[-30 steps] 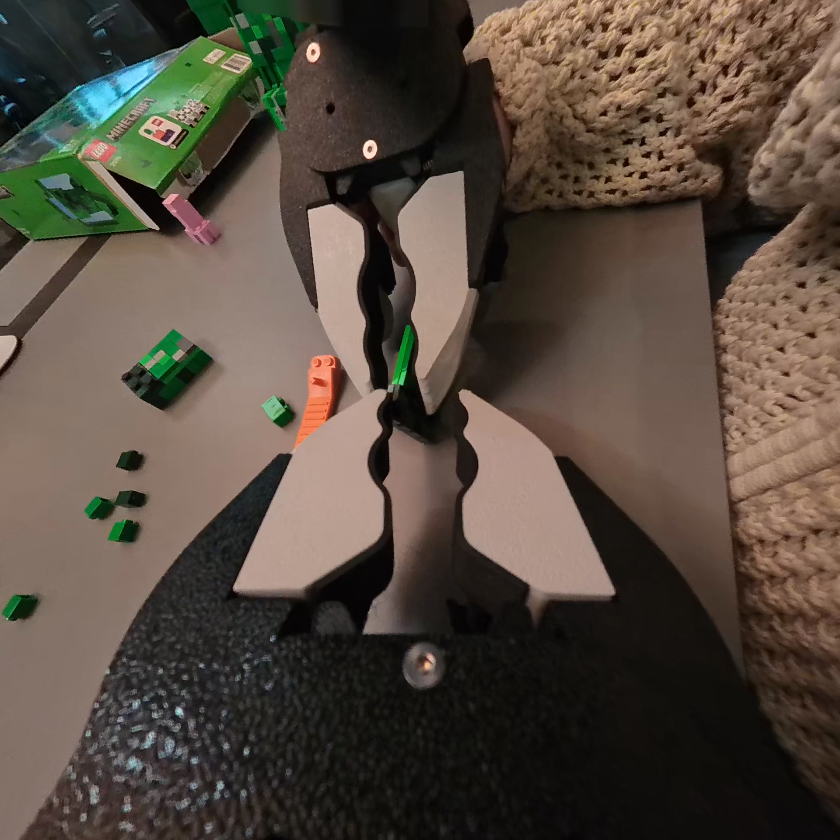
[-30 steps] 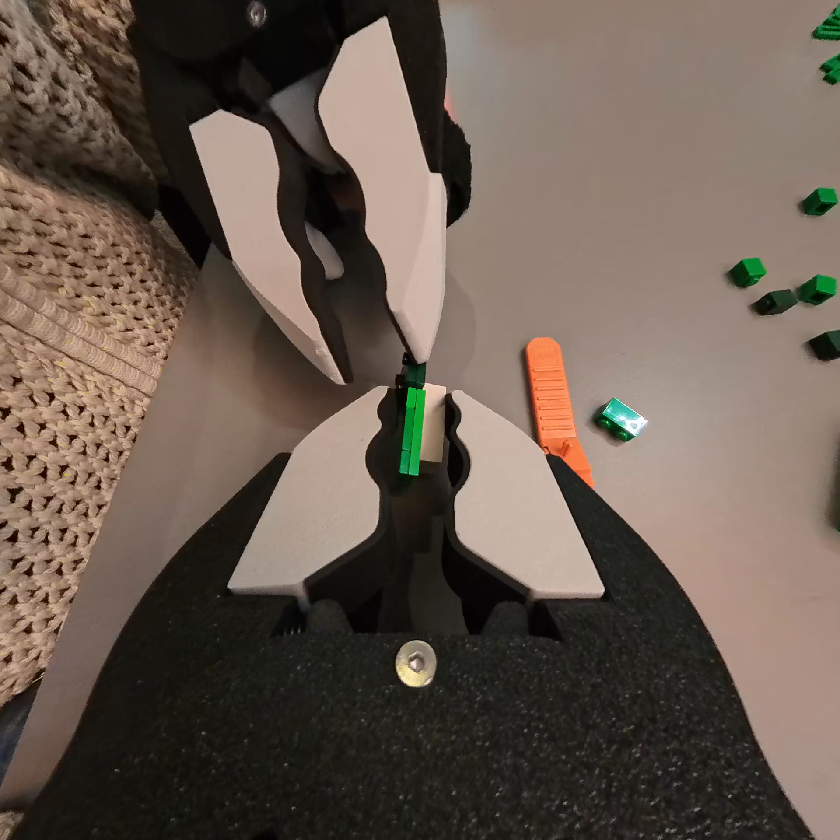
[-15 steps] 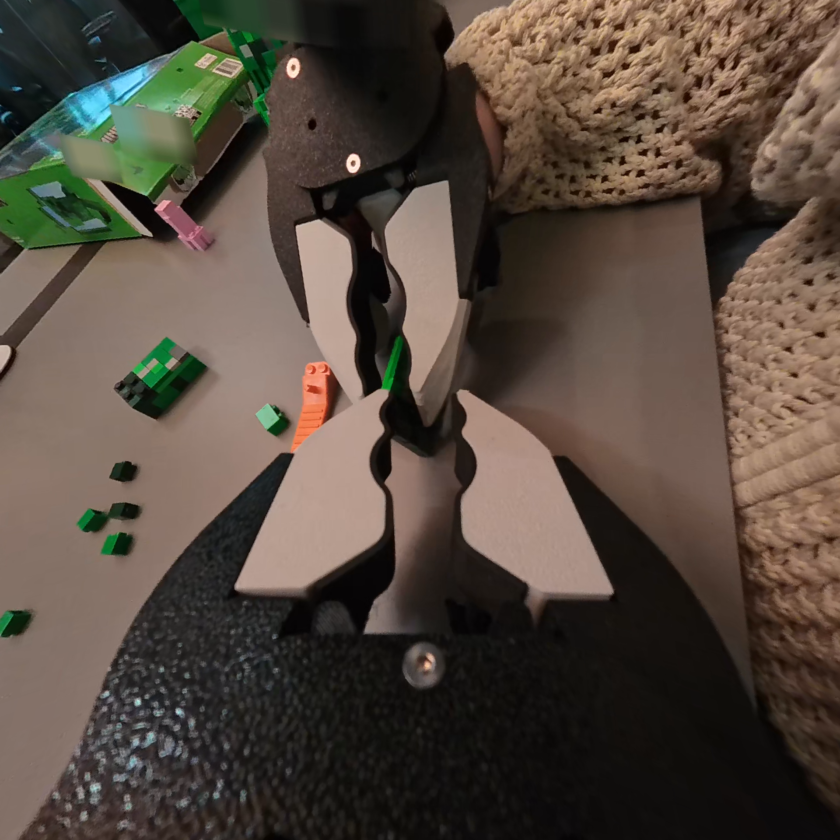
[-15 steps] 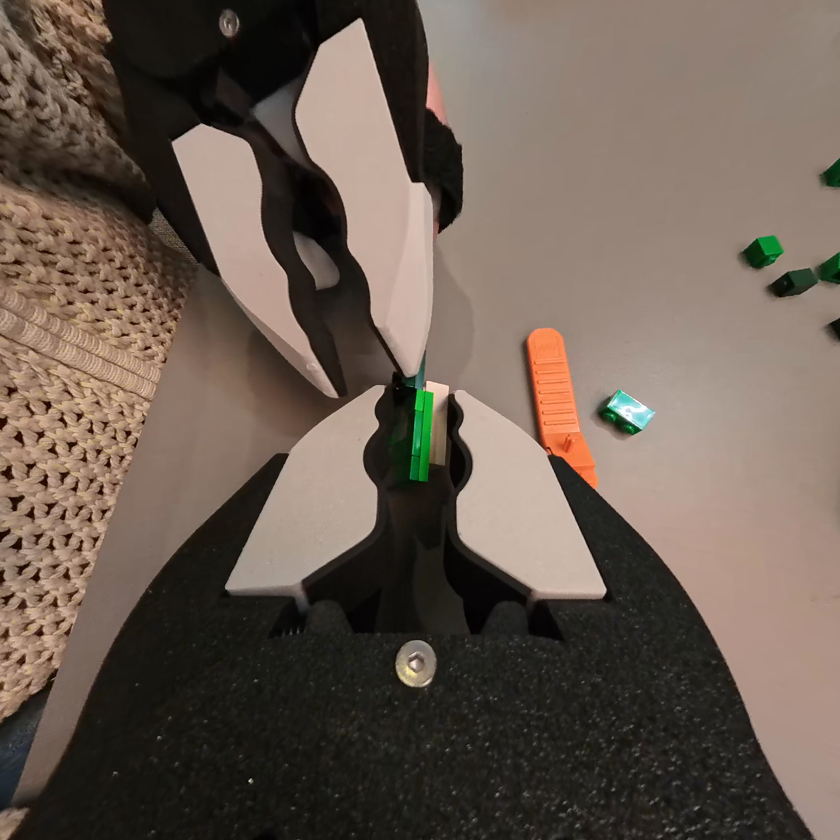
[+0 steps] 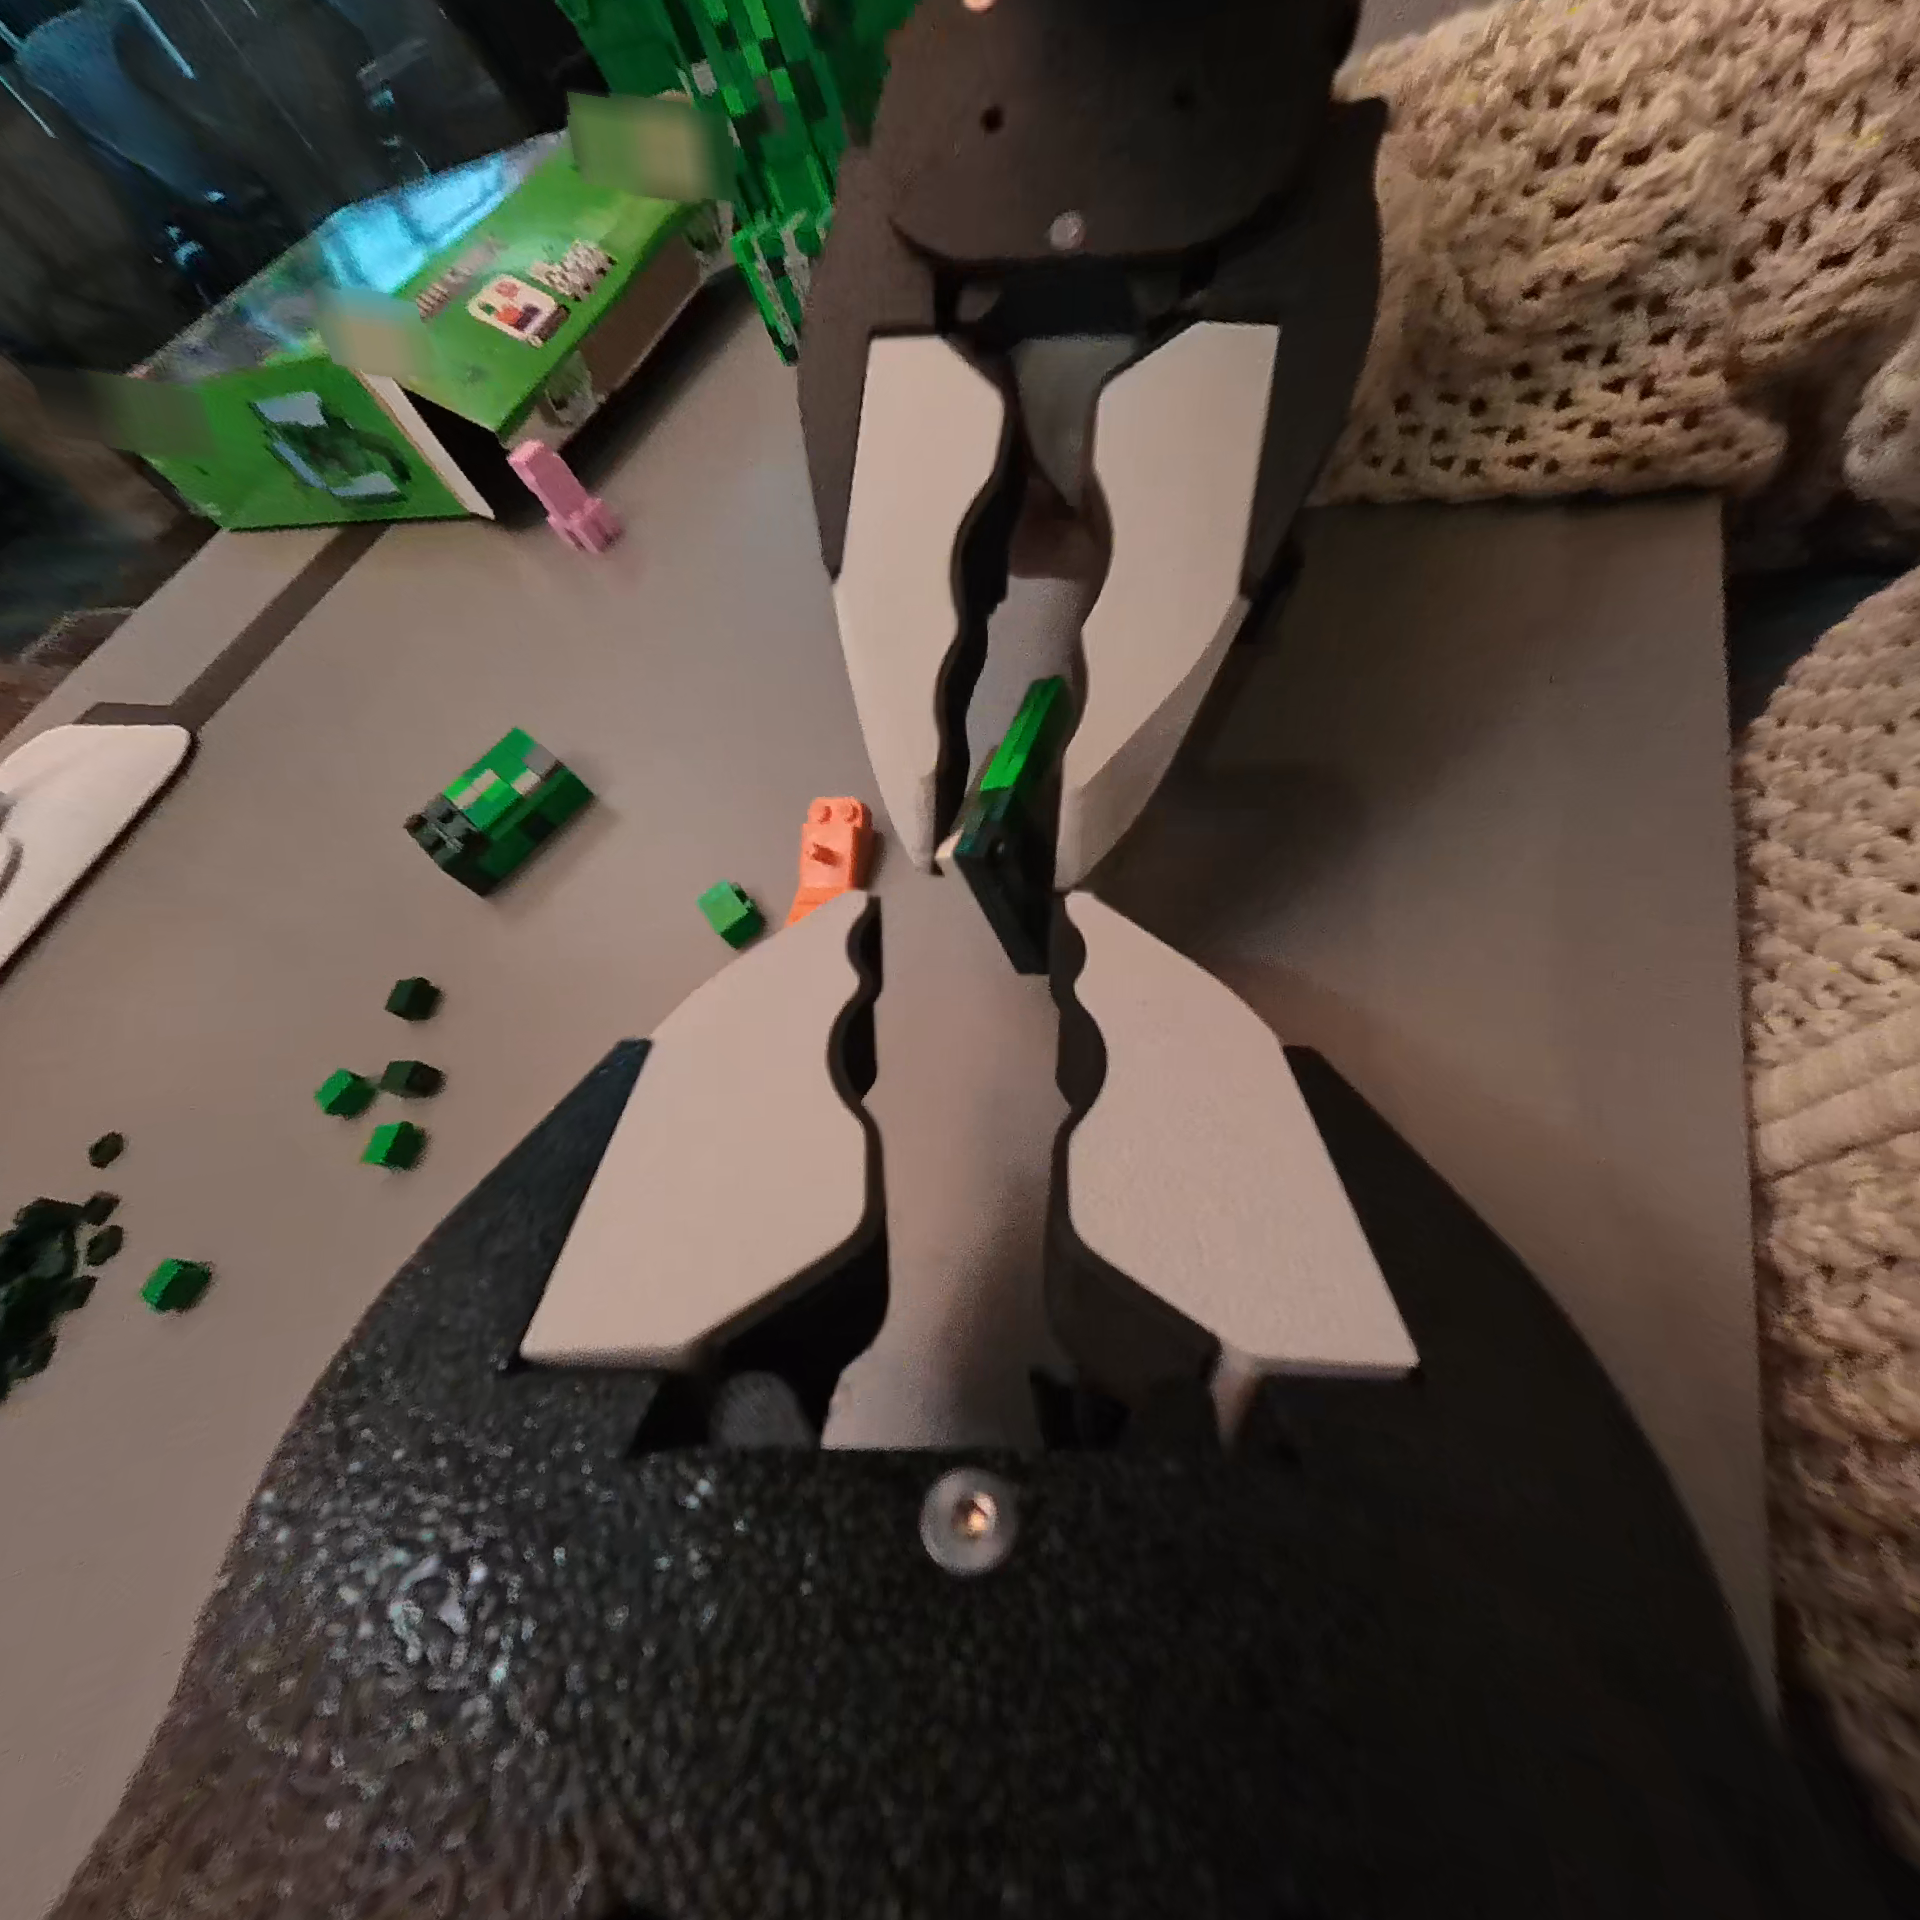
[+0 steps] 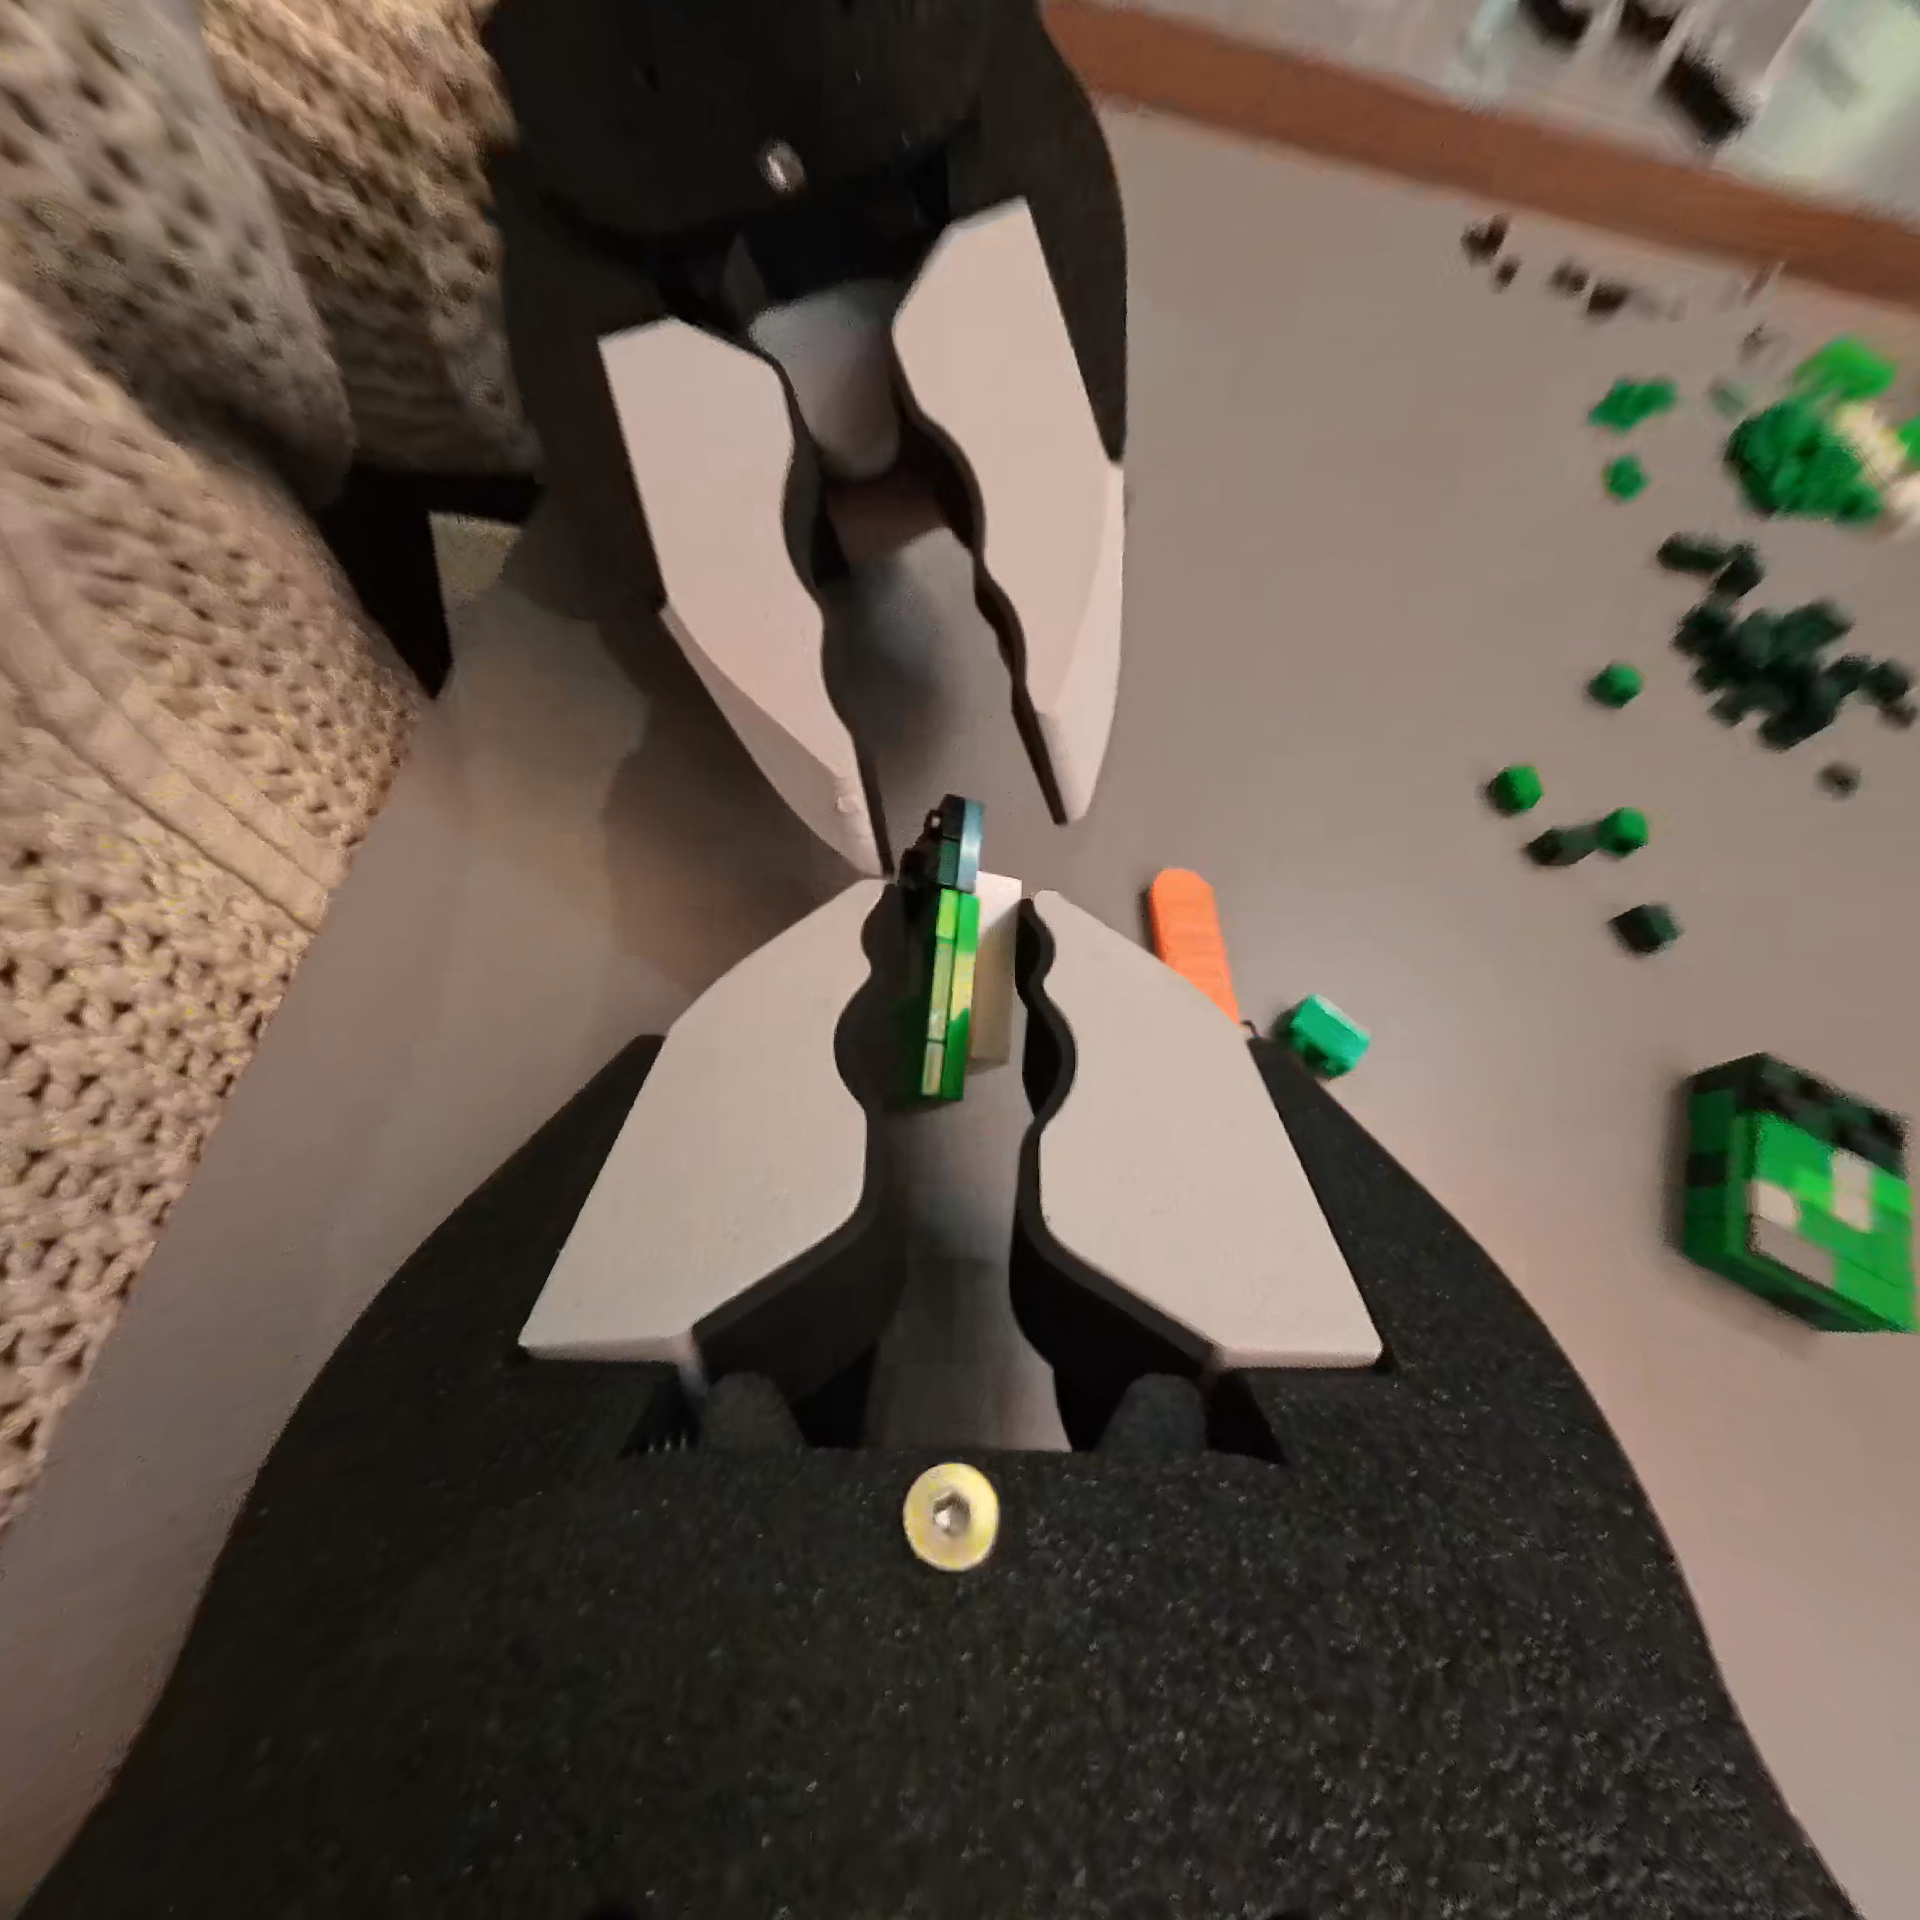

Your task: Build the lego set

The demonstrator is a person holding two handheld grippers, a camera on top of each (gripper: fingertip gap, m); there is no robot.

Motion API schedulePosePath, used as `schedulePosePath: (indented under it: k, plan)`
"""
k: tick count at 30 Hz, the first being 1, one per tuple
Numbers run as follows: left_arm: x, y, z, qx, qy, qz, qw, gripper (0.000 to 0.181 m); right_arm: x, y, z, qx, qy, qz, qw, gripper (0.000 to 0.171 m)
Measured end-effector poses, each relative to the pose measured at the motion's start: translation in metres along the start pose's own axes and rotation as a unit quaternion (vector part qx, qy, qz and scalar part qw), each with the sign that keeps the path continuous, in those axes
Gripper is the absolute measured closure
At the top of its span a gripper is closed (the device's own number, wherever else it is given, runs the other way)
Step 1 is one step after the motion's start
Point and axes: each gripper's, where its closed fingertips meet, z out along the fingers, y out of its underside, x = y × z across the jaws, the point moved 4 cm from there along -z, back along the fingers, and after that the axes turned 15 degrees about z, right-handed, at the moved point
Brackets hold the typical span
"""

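Note:
My right gripper (image 6: 951,899) is shut on a flat stack of bright green plates (image 6: 943,1003), held on edge with a cream piece (image 6: 992,982) beside it. A small dark green piece (image 6: 956,842) sits on the stack's far end. My left gripper (image 5: 968,909) is open and empty. It faces the right gripper tip to tip, with its fingertips just off the dark end of the stack (image 5: 1013,821). In the left wrist view the right gripper (image 5: 997,857) points toward me. In the right wrist view the left gripper (image 6: 966,831) stands apart from the piece.
On the grey table (image 5: 520,644) lie an orange brick separator (image 5: 831,852), a small green block build (image 5: 499,810), loose green bricks (image 5: 374,1091), a pink figure (image 5: 566,504) and a green box (image 5: 416,374). A pile of dark bricks (image 6: 1787,665) lies farther off. Knitted sleeves (image 5: 1610,260) border the table edge. Both grippers' tips are close together, under 4 cm apart. The right tips stand about 5 cm off the orange brick separator (image 5: 831,852).
My left gripper has opened and let go of the dark piece, which stays on the green stack. The grippers have drawn slightly apart and both views have shifted.

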Motion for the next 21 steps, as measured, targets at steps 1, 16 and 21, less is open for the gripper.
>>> schedulePosePath:
  k: [1, 16, 21]
  plan:
    - [-0.002, -0.003, -0.001, 0.005, -0.003, 0.001, 1.0, 0.149, -0.003, -0.006, -0.003, 0.019, -0.001, -0.017, 1.0, 0.152]
    - [-0.014, -0.043, -0.021, 0.125, -0.018, 0.013, 0.992, 0.151, -0.019, -0.036, -0.036, 0.186, 0.022, -0.157, 0.97, 0.152]
    - [-0.017, -0.047, -0.022, 0.147, -0.046, 0.032, 0.988, 0.151, -0.02, -0.04, -0.04, 0.211, 0.043, -0.176, 0.961, 0.152]
